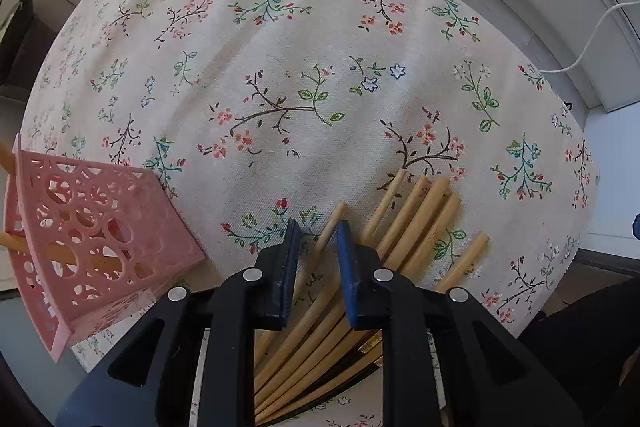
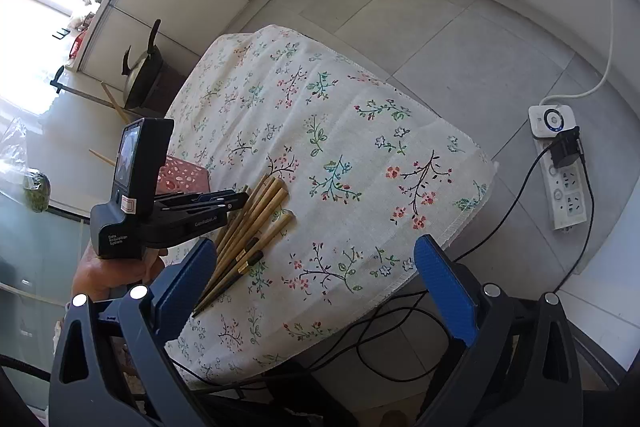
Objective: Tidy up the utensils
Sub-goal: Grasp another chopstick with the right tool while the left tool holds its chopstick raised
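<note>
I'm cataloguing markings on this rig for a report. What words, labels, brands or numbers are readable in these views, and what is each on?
"Data Acquisition System": white print on the handle base of the left hand-held gripper, small and only roughly legible.
Pale brand word on that gripper's side arm: too blurred to read.
Red-bordered sticker under its screen: too small to read.
Power strip: no readable print.
Chopsticks, pink basket, floral cloth: no text.

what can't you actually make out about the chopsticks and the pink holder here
- Pink holder: cut off by the left wrist view's edge; in the right wrist view the left gripper hides most of it.
- Chopsticks: lower ends hidden under the fingers; count unclear.
- Pad contact on the chopstick between them: uncertain.
</note>
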A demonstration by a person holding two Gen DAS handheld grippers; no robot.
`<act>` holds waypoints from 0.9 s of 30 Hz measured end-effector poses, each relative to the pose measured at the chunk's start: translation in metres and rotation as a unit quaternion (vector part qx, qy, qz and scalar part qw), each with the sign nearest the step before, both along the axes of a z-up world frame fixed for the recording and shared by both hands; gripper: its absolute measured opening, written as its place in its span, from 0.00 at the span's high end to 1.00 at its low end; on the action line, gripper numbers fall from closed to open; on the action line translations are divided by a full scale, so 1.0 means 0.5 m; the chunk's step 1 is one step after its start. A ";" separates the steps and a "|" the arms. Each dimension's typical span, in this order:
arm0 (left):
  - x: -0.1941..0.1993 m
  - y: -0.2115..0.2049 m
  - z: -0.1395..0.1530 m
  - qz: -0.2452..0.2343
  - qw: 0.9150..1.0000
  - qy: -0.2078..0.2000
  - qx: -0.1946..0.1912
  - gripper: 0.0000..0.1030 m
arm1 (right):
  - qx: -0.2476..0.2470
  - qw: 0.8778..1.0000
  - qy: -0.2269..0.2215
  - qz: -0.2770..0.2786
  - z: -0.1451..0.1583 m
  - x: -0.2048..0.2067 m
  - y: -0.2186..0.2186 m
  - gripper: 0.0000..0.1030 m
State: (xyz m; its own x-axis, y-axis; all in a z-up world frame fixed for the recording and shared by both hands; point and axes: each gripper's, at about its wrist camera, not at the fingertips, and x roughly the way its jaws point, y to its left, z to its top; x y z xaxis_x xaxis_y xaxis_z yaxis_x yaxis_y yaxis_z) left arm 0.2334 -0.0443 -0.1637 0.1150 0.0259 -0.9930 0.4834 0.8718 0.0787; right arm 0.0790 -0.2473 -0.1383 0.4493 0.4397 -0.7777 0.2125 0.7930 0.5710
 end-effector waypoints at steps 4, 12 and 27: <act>-0.011 -0.002 -0.004 -0.008 1.000 -0.014 -0.005 0.89 | -0.007 1.000 0.009 -0.011 -0.006 0.000 -0.002 0.07; -0.067 0.003 0.064 -0.033 0.996 -0.075 -0.035 0.91 | 0.028 0.997 0.062 -0.049 -0.034 0.011 0.028 0.07; -0.325 0.166 0.320 -0.011 0.966 -0.237 -0.105 0.96 | 0.024 0.980 0.169 -0.104 -0.103 0.125 0.198 0.72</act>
